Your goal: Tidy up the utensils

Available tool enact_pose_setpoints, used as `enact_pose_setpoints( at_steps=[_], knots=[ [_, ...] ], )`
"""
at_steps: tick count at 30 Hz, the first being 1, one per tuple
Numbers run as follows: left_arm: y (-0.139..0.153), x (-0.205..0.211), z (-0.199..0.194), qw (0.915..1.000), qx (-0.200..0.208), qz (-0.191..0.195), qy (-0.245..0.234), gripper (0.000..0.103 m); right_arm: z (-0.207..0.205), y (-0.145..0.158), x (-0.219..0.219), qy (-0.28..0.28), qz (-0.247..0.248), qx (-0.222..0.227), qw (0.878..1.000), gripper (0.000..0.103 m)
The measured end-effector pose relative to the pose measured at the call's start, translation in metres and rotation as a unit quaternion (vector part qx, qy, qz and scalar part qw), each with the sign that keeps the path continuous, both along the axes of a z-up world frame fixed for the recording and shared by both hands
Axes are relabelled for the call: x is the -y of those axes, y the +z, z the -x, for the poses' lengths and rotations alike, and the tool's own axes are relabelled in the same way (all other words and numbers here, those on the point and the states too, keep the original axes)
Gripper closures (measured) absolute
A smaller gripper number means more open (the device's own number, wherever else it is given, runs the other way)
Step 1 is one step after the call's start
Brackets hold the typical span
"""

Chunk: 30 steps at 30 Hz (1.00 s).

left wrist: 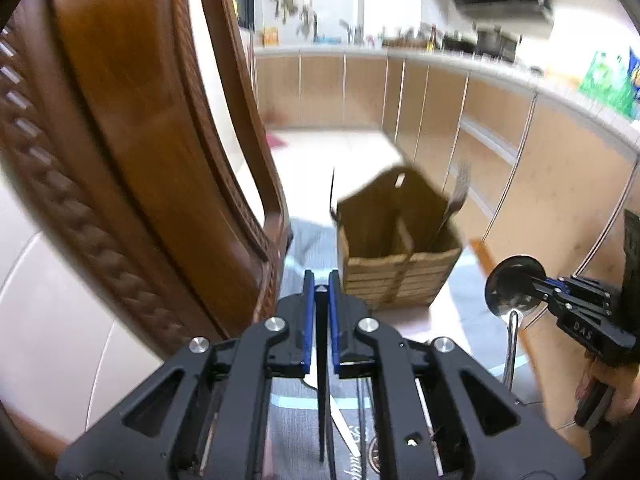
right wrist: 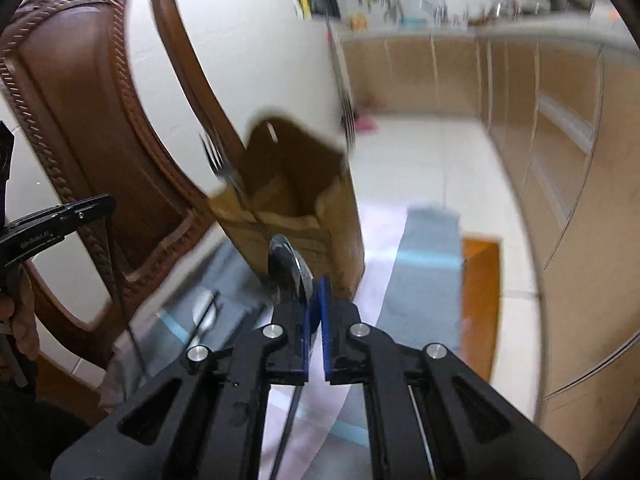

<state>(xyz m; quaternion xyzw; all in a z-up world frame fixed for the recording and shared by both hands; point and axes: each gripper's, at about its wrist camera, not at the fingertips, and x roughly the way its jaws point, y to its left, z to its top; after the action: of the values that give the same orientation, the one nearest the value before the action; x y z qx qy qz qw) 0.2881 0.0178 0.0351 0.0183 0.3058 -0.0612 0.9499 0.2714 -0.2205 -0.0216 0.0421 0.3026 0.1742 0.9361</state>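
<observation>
My left gripper (left wrist: 321,280) is shut on a thin black utensil (left wrist: 322,380) that hangs down below the pads; I cannot tell what kind it is. My right gripper (right wrist: 316,284) is shut on a shiny metal spoon (right wrist: 286,270), bowl up and handle hanging underneath. In the left wrist view the same spoon (left wrist: 516,286) shows at the right. A wooden utensil holder (left wrist: 396,248) with two compartments stands ahead of both grippers on a grey mat. A fork (left wrist: 456,196) leans in its right compartment. Both grippers are raised, short of the holder (right wrist: 288,192).
A carved brown wooden chair (left wrist: 120,120) rises close on the left of the holder. The grey placemat (right wrist: 432,248) covers the table, and another spoon (right wrist: 204,316) lies on it. Beige kitchen cabinets (left wrist: 500,140) run along the right behind a pale tiled floor.
</observation>
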Motion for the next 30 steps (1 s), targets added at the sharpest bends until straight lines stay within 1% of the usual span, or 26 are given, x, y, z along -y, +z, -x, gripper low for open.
enact_pose_setpoints(
  at_steps=[2, 5, 8, 9, 10, 13, 16, 20, 22, 30],
  knots=[
    [0.020, -0.006, 0.017, 0.9996, 0.026, 0.010, 0.001, 0.097, 0.025, 0.023, -0.001, -0.019, 0.000, 0.045, 0.999, 0.098],
    [0.050, -0.008, 0.042, 0.9982, 0.057, 0.020, -0.005, 0.097, 0.068, 0.061, 0.000, -0.061, 0.007, 0.127, 0.990, 0.098],
    [0.066, -0.008, 0.063, 0.9965, 0.078, 0.027, -0.013, 0.097, 0.101, 0.086, 0.000, -0.102, 0.039, 0.197, 0.974, 0.098],
    [0.069, -0.007, 0.069, 0.9960, 0.082, 0.030, -0.018, 0.096, 0.113, 0.093, 0.000, -0.119, 0.049, 0.222, 0.967, 0.098],
    [0.072, -0.006, 0.073, 0.9956, 0.085, 0.033, -0.021, 0.097, 0.122, 0.097, 0.001, -0.131, 0.057, 0.238, 0.961, 0.098],
    [0.078, 0.001, 0.089, 0.9947, 0.092, 0.031, -0.035, 0.097, 0.139, 0.102, 0.008, -0.159, 0.069, 0.267, 0.948, 0.098],
    [0.083, 0.006, 0.103, 0.9934, 0.100, 0.031, -0.048, 0.097, 0.150, 0.103, 0.016, -0.175, 0.075, 0.281, 0.941, 0.098],
    [0.086, 0.012, 0.116, 0.9922, 0.104, 0.031, -0.061, 0.096, 0.156, 0.101, 0.025, -0.183, 0.077, 0.275, 0.941, 0.098],
    [0.084, 0.016, 0.113, 0.9923, 0.102, 0.032, -0.063, 0.097, 0.154, 0.100, 0.028, -0.183, 0.074, 0.264, 0.944, 0.098],
    [0.073, 0.015, 0.100, 0.9932, 0.091, 0.035, -0.063, 0.097, 0.147, 0.095, 0.024, -0.183, 0.077, 0.255, 0.946, 0.098]
  ],
)
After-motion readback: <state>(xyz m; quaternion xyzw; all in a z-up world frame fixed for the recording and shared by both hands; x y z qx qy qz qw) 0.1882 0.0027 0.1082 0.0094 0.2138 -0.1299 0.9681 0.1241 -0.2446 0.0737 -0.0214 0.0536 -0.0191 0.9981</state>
